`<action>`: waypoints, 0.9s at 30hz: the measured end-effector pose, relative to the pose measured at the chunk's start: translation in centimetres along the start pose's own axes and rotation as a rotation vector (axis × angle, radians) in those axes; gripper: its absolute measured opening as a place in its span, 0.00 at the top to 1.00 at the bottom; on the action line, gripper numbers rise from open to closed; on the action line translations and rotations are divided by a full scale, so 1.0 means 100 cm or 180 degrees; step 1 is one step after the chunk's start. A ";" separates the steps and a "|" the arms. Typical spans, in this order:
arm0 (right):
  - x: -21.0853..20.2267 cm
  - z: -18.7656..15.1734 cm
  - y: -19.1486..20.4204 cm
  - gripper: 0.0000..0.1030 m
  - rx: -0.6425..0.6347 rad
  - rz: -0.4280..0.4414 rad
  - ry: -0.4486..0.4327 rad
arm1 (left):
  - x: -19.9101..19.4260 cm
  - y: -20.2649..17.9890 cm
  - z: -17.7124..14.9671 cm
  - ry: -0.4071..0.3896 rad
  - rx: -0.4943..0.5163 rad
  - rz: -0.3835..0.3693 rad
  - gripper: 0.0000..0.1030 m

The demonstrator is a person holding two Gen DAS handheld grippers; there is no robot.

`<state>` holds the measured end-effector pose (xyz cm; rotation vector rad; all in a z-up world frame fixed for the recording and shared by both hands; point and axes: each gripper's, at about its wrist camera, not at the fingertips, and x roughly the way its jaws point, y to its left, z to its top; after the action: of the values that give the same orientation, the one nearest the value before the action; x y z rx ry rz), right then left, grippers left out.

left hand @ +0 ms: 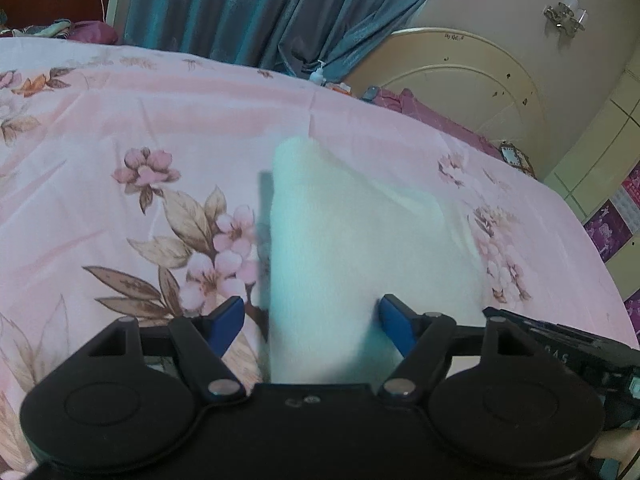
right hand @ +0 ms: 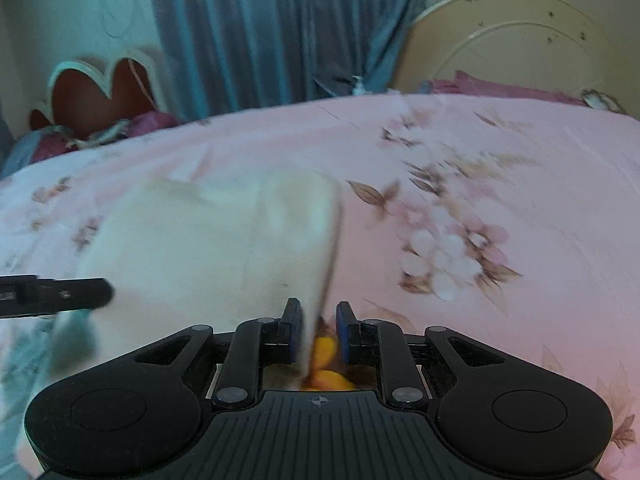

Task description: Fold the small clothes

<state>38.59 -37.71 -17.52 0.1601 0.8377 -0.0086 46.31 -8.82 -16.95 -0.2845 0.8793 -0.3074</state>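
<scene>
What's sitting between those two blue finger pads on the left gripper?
The white garment. In the left wrist view it runs up between the left gripper's wide-open fingers, neither pad visibly pressing it.

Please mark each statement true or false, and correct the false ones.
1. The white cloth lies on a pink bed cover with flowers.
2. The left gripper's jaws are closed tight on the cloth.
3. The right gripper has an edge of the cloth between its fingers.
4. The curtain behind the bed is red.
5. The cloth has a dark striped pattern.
1. True. The white cloth lies on the pink flowered bed cover.
2. False. The left gripper has its jaws wide apart; the cloth lies between them, unpressed.
3. True. The right gripper, jaws narrow, has the cloth's edge between its fingers.
4. False. The curtain is blue-green.
5. False. The cloth is plain white.
</scene>
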 end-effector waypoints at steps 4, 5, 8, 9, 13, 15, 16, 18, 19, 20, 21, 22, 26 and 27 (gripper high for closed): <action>-0.008 0.000 -0.002 0.84 0.0010 0.0012 -0.0028 | 0.000 -0.005 -0.001 -0.0015 0.0088 0.0047 0.28; -0.013 0.000 -0.003 0.83 0.0052 0.0043 -0.0052 | -0.001 -0.006 -0.001 -0.0018 0.0101 0.0052 0.28; -0.032 -0.004 -0.004 0.83 0.0170 0.0171 -0.0114 | -0.009 -0.007 -0.004 -0.0013 0.0103 0.0005 0.30; -0.038 -0.005 -0.003 0.83 0.0169 0.0191 -0.0126 | -0.011 -0.007 -0.006 -0.0023 0.0112 -0.0003 0.30; -0.059 -0.015 0.009 0.83 0.0148 0.0312 -0.0114 | -0.024 -0.008 -0.017 -0.0024 0.0186 -0.0015 0.31; -0.065 -0.024 0.016 0.83 0.0126 0.0358 -0.0082 | -0.029 -0.006 -0.023 -0.0006 0.0205 0.0005 0.31; -0.067 -0.028 0.019 0.83 0.0111 0.0380 -0.0060 | -0.031 -0.005 -0.027 0.0012 0.0200 0.0013 0.31; -0.069 -0.037 0.025 0.83 0.0084 0.0388 0.0009 | -0.034 -0.002 -0.033 0.0060 0.0165 0.0013 0.31; -0.071 -0.042 0.026 0.83 0.0100 0.0382 0.0034 | -0.036 0.000 -0.037 0.0084 0.0153 0.0006 0.31; -0.072 -0.047 0.026 0.83 0.0129 0.0376 0.0061 | -0.038 0.002 -0.041 0.0096 0.0152 0.0000 0.31; -0.074 -0.053 0.025 0.83 0.0166 0.0370 0.0100 | -0.039 0.002 -0.044 0.0104 0.0160 0.0000 0.31; -0.075 -0.058 0.024 0.83 0.0195 0.0365 0.0138 | -0.040 0.002 -0.047 0.0118 0.0170 -0.0003 0.31; -0.083 -0.076 0.027 0.83 0.0204 0.0371 0.0219 | -0.041 0.000 -0.056 0.0168 0.0247 -0.0017 0.31; -0.084 -0.079 0.028 0.84 0.0198 0.0375 0.0233 | -0.041 -0.002 -0.058 0.0175 0.0279 -0.0016 0.31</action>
<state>27.31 -34.22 -16.06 0.2693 0.9004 0.0823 39.25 -8.12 -17.47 -0.1977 0.9168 -0.3591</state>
